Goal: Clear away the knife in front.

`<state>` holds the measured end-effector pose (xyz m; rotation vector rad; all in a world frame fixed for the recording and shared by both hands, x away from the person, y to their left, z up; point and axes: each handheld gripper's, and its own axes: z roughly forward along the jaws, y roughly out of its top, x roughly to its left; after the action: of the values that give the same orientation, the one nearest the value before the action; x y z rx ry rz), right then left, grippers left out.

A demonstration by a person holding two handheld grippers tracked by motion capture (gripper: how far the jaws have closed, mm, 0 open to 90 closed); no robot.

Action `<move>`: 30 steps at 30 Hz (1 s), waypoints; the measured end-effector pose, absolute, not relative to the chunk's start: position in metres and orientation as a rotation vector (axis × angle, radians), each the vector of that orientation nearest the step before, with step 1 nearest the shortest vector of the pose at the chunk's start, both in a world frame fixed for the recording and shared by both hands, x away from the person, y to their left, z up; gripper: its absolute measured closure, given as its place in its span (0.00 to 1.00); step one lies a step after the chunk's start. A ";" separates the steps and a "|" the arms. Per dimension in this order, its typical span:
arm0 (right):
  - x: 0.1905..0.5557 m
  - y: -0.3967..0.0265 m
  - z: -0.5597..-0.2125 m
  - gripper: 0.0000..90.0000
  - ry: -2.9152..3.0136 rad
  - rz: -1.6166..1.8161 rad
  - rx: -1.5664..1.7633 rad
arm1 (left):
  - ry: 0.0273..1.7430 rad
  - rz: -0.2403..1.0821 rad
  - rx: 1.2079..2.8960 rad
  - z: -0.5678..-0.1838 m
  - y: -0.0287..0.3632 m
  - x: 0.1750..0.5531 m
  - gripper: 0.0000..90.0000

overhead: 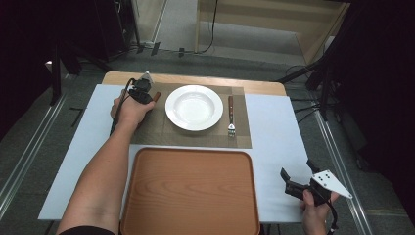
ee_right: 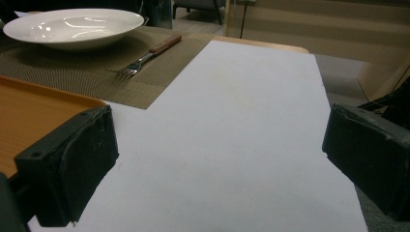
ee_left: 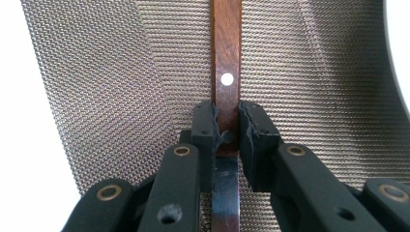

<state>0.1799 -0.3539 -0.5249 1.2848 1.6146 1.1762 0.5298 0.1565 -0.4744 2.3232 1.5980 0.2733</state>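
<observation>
At the far left of the woven placemat (overhead: 147, 128), the left gripper (overhead: 142, 93) is held at the end of an outstretched forearm, pointing down at the mat. Its jaws are closed on a wooden-handled knife (ee_left: 226, 58): in the left gripper view, the pads clamp the brown handle just where it meets the steel blade. The knife lies flat on the placemat, left of the white plate (overhead: 194, 107). The plate holds nothing. A fork (overhead: 231, 115) with a wooden handle lies right of the plate, tines toward the person. The brown tray (overhead: 190, 191) nearer the person is bare. The right gripper (overhead: 298, 177) rests low at the table's near right corner, jaws spread wide, with nothing between them.
</observation>
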 end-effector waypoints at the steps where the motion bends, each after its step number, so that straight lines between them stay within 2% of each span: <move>1: 0.180 -0.354 -0.525 0.00 1.614 1.178 1.284 | 1.598 0.275 2.321 -0.474 0.157 0.530 0.85; 17: 0.180 -0.354 -0.525 0.00 1.616 1.182 1.278 | 1.530 0.280 2.282 -0.447 0.165 0.517 0.85; 30: 0.180 -0.354 -0.525 0.00 1.617 1.181 1.269 | 1.438 0.290 2.289 -0.433 0.164 0.488 0.85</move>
<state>0.1796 -0.3536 -0.5245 1.2687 1.6173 1.1815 0.4882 0.1641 -0.4330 2.2889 1.4376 0.2898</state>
